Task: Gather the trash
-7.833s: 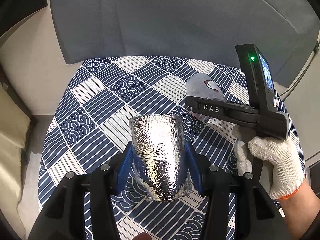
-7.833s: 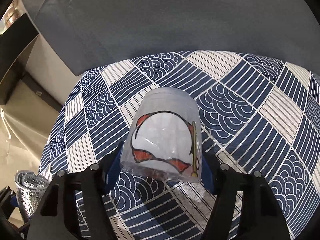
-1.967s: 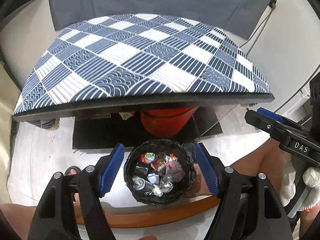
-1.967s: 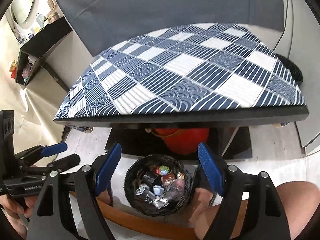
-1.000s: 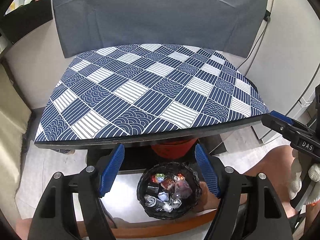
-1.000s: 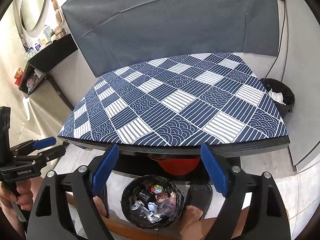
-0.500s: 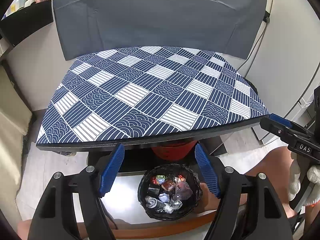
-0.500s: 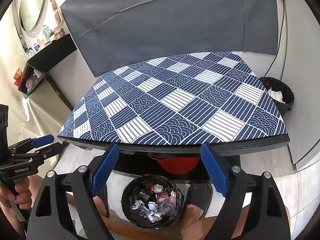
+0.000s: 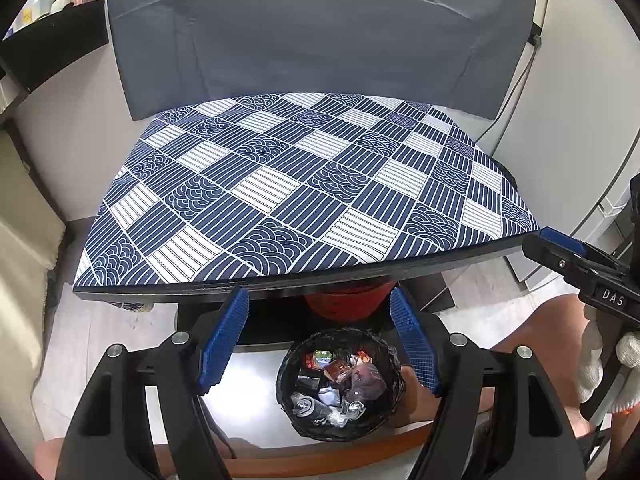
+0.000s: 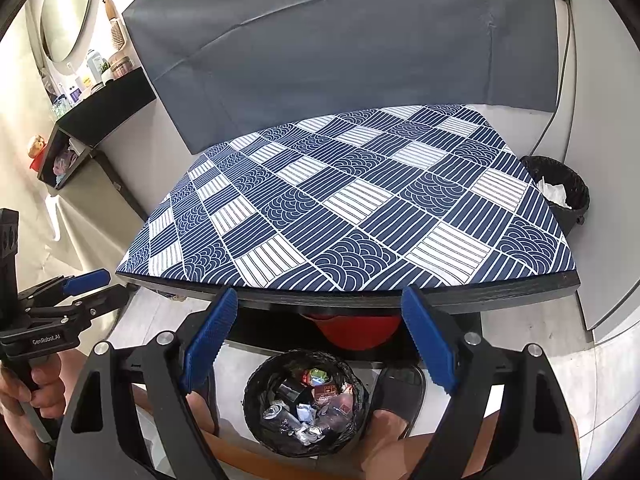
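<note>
Trash, left wrist view: we see the trash (image 9: 338, 386), crumpled wrappers, a can and small packets, lying inside the black-lined trash bin (image 9: 289, 376) on the floor, below the front edge of the worktop (image 9: 304, 280).
Left gripper: our left gripper (image 9: 318, 338) hangs above the bin, its blue-padded jaws spread wide with nothing between them.
Worktop: a cloth of navy and white squares (image 9: 304, 184) covers it, and we see nothing lying on the cloth.
Under the worktop: a red bucket (image 9: 348, 300) sits just behind the bin.
Right side of this view: the right gripper (image 9: 560, 246) enters from the edge, held in a white-gloved hand (image 9: 600, 368); we cannot tell from here how its jaws stand.
Backdrop: a grey sheet (image 9: 320, 36) hangs behind the worktop.

Trash, right wrist view: the same pile (image 10: 308, 404) fills the bin (image 10: 256, 392), which stands on the floor between the person's feet, a black sandal (image 10: 400, 390) just to its right.
Right gripper: our right gripper (image 10: 320, 340) is held over the bin, jaws spread wide and holding nothing.
Left gripper here: it shows at the left edge (image 10: 94, 286) in a bare hand (image 10: 32, 392), jaws parted.
Second bin: another black bin (image 10: 560, 188) with white paper stands on the floor past the worktop's right end.
Shelf: a black shelf (image 10: 104, 108) at upper left carries bottles and jars.
</note>
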`<state>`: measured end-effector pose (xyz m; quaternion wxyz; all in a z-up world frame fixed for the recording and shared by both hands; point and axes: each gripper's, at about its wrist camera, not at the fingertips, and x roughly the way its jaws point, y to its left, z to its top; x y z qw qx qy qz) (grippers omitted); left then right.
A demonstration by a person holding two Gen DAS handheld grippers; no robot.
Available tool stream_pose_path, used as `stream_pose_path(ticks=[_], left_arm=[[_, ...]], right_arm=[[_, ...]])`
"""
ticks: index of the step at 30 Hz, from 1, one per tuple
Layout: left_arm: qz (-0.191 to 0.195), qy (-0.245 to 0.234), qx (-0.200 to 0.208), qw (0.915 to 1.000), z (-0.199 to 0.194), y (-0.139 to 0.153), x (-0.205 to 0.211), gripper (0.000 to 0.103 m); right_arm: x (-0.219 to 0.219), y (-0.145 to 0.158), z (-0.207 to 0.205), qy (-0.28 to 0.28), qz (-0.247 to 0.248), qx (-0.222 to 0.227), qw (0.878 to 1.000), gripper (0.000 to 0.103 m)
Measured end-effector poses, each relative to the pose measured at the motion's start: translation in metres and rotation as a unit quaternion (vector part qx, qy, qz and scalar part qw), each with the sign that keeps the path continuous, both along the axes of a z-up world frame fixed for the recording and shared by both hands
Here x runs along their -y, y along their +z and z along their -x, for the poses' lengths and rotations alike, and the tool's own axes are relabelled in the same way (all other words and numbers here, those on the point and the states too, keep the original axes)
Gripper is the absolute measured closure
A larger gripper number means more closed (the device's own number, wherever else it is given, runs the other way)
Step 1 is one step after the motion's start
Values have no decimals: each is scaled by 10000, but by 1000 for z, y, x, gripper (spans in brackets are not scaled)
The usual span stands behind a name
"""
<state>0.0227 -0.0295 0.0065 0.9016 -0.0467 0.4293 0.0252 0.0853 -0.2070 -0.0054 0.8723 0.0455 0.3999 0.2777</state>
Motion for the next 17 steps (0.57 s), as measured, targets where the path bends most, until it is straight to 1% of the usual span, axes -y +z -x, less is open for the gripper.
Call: stream_pose_path(ticks=[12,17], left_arm=[[7,-19,-13,10000,-1,1,1,32],[-52,-46,32,10000,-1,2,2,32]], right_arm=[[-2,0,0,26,1,-5,10000,20],[-2,0,0,31,6,0,10000,20]])
